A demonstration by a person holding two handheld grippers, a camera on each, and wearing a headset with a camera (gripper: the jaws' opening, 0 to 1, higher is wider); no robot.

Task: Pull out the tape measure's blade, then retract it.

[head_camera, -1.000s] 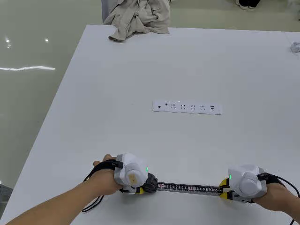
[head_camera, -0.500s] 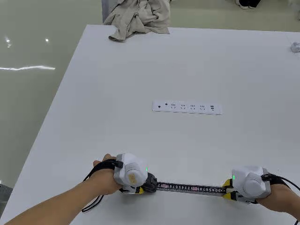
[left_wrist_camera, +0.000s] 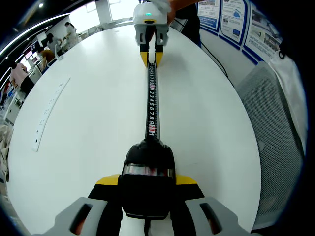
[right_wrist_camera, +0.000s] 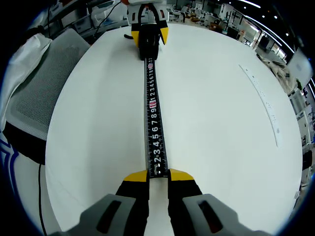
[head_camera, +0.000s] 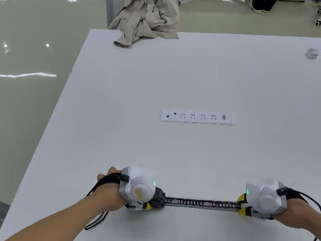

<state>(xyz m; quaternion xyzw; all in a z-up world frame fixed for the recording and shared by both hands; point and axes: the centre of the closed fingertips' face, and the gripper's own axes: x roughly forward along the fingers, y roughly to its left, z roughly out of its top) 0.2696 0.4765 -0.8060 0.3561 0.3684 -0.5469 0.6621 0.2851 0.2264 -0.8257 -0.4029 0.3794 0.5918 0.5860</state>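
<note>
- White table (head_camera: 200, 70) takes up most of the head view. It's the surface both sets of jaws are working just above, and it spreads out ahead of them in both gripper views (left_wrist_camera: 88, 123) (right_wrist_camera: 211, 108).
- Beige crumpled cloth (head_camera: 145, 20) sits at the far edge of the table, well beyond both sets of jaws.
- White power strip (head_camera: 197, 117) lies flat, well ahead of the stretch between the two grippers. It's off to the left of the left jaws (left_wrist_camera: 49, 110) and off to the right of the right jaws (right_wrist_camera: 261, 98).
- Left gripper (left_wrist_camera: 147, 179) has its jaws spread about as wide as the tape measure case (left_wrist_camera: 147, 172) and clamped on its sides, so the black case sits right between the yellow tips. Same grip in the head view (head_camera: 150, 203).
- Right gripper (right_wrist_camera: 157, 173) has its jaws almost closed, pinching the end of the blade (right_wrist_camera: 153, 113) between the yellow tips (head_camera: 241, 206).
- Blade is pulled out and runs straight from the case mouth to the right jaws, low over the table (head_camera: 200, 203), numbers facing up (left_wrist_camera: 152, 98).
- Small pale lump (head_camera: 312, 53) sits far off past the right jaws; can't tell what it is.
</note>
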